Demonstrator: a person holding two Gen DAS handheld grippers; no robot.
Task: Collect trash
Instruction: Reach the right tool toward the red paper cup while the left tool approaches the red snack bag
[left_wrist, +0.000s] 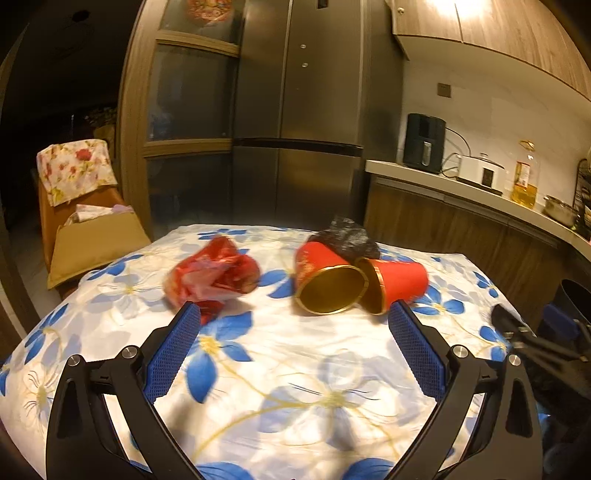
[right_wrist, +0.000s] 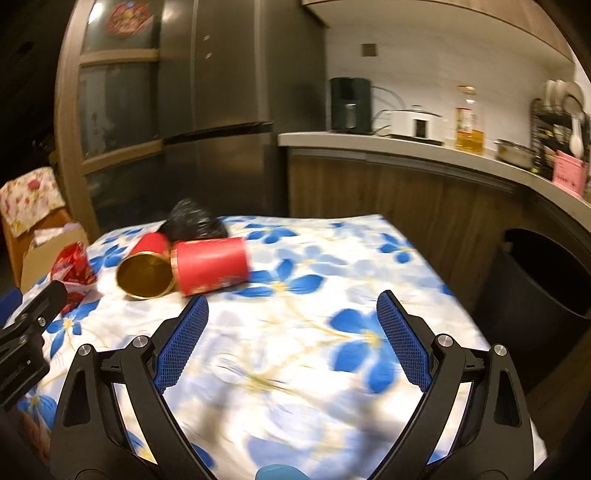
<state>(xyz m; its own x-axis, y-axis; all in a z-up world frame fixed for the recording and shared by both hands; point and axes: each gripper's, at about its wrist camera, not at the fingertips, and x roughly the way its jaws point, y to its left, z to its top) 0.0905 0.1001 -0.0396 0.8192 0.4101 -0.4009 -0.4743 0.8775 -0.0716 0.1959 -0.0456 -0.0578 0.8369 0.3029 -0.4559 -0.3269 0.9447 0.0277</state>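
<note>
On the flowered tablecloth (left_wrist: 295, 369) lie a crumpled red wrapper (left_wrist: 212, 275), two red tubes with gold insides (left_wrist: 328, 280) (left_wrist: 397, 282) on their sides, and a black crumpled bag (left_wrist: 349, 236) behind them. My left gripper (left_wrist: 295, 312) is open, hovering short of the wrapper and tubes, holding nothing. In the right wrist view the same red tubes (right_wrist: 146, 267) (right_wrist: 210, 266), black bag (right_wrist: 194, 223) and red wrapper (right_wrist: 74, 264) lie far left. My right gripper (right_wrist: 293, 306) is open over bare cloth (right_wrist: 314, 369), empty.
A dark bin (right_wrist: 543, 291) stands right of the table below the counter (right_wrist: 406, 147). The counter holds a kettle, cooker and oil bottle (right_wrist: 469, 122). A fridge (left_wrist: 299, 110) stands behind; a cardboard box (left_wrist: 96, 240) sits at the left. The other gripper shows at each view's edge.
</note>
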